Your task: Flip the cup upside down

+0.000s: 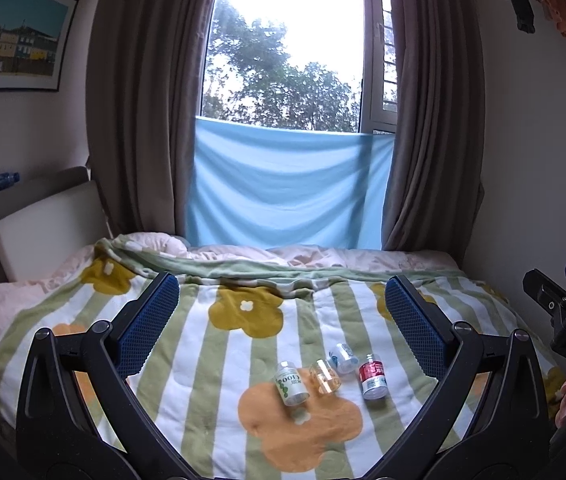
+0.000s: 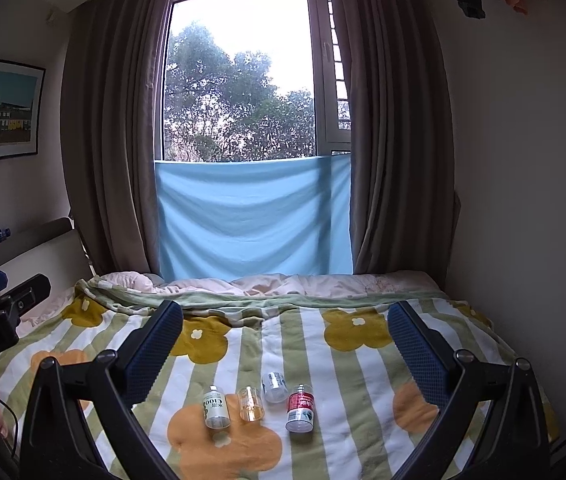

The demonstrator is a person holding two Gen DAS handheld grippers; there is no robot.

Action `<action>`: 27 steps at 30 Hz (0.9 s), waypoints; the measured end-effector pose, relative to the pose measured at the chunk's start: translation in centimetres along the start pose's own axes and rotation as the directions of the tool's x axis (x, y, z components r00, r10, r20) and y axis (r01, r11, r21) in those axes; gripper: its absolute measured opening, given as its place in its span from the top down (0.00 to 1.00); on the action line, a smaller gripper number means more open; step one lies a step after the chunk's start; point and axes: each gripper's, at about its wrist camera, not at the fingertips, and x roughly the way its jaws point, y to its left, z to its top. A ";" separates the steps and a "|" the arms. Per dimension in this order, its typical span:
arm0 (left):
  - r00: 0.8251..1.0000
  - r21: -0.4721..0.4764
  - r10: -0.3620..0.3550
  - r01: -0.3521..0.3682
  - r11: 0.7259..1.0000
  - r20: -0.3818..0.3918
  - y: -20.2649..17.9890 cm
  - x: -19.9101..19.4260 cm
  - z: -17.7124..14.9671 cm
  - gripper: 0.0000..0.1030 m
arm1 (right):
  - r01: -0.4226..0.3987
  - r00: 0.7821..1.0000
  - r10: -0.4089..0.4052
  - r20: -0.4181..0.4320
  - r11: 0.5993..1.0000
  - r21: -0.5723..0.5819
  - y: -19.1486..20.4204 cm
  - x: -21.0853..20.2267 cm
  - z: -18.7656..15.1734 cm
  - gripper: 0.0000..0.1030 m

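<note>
A small clear cup [image 1: 325, 376] [image 2: 250, 403] with an orange tint rests on the flowered blanket [image 1: 219, 360] [image 2: 347, 380], in a row of small bottles. I cannot tell which end of it is up. In the left wrist view my left gripper [image 1: 281, 292] is open, its blue pads wide apart, well short of the cup. My right gripper [image 2: 285, 316] is likewise open with nothing between its fingers. Each gripper also shows at the edge of the other's view: the right gripper [image 1: 555, 280] and the left gripper [image 2: 15, 284].
A green-labelled bottle [image 1: 291, 386] [image 2: 216, 408] lies left of the cup. A pale blue-labelled bottle [image 1: 343, 356] [image 2: 275, 386] and a red-labelled one [image 1: 371, 376] [image 2: 300, 407] lie to its right. Behind the bed are curtains, a window with blue cloth [image 1: 283, 188] and a headboard [image 1: 47, 224].
</note>
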 end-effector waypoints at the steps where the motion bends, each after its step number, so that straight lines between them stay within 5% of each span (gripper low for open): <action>1: 1.000 0.001 0.001 -0.001 1.000 -0.002 0.0 0.1 0.0 0.00 | 0.003 1.000 -0.003 -0.005 1.000 -0.004 0.0 0.1 0.0 0.01; 27: 0.999 0.042 0.007 -0.005 0.999 -0.054 -0.1 1.9 0.3 0.00 | 0.004 1.000 -0.004 -0.031 1.000 0.004 0.4 1.0 -0.2 0.01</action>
